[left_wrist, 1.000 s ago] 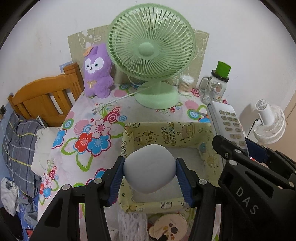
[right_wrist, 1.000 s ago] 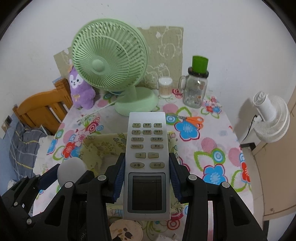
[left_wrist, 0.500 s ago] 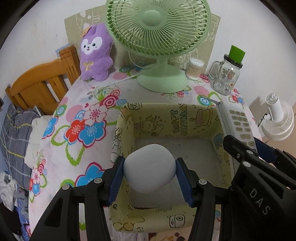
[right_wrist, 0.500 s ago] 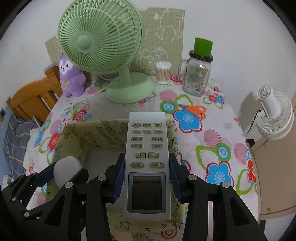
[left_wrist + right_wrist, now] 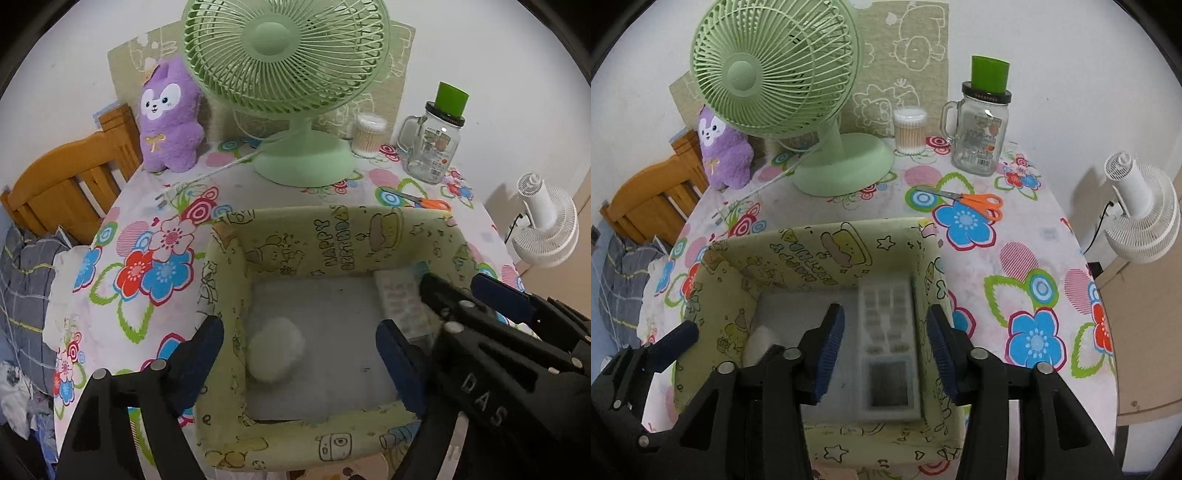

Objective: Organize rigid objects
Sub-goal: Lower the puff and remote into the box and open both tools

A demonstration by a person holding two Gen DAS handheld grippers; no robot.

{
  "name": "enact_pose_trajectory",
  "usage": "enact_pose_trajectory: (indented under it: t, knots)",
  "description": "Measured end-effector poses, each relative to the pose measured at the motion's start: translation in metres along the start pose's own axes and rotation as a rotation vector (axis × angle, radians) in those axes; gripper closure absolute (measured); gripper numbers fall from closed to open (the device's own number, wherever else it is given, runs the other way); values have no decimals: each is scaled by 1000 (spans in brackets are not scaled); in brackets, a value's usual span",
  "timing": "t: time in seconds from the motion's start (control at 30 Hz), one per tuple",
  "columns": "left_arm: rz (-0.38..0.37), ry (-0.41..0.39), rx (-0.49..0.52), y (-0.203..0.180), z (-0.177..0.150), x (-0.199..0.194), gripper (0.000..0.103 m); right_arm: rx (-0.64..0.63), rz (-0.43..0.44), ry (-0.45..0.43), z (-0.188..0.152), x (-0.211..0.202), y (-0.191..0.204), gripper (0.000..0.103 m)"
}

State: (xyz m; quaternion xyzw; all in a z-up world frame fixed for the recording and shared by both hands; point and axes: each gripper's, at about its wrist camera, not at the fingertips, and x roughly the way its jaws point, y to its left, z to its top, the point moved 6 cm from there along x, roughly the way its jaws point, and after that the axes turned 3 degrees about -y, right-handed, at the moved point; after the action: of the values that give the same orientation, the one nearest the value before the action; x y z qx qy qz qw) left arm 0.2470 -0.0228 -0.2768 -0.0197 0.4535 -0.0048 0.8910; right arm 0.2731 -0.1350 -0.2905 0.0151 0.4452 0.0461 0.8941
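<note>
1. Lying blurred in the fabric box, the white rounded object is being released near the left wall, and the remote control along the right wall.
2. Both are being freed: the left gripper and right gripper are opening, pads touching nothing.
3. Soft walls are likely being risked: a finger withdrawn carelessly could catch the rim and tip the box.

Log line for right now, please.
phase: release | left tongs: opening, egg loose in box | right tongs: opening, remote loose in box
</note>
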Motion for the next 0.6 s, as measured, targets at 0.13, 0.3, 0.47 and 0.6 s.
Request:
enact_pose_trajectory:
  t: [0.13,0.3,0.47,0.6]
  knots:
    - [-10,11,-10,0,-2,-4,14,16,22,-3,-1,-7,3,33]
    - [-13,4,-7,0,-4,-16,10,23,27,-21,-2,-21,7,15]
    - [-6,-10,-14,4,-5,-30,5,26,31,-43,-1,-36,9,11]
    - [-14,2,-27,7,-7,-41,5,34,39,-49,-2,-48,12,10]
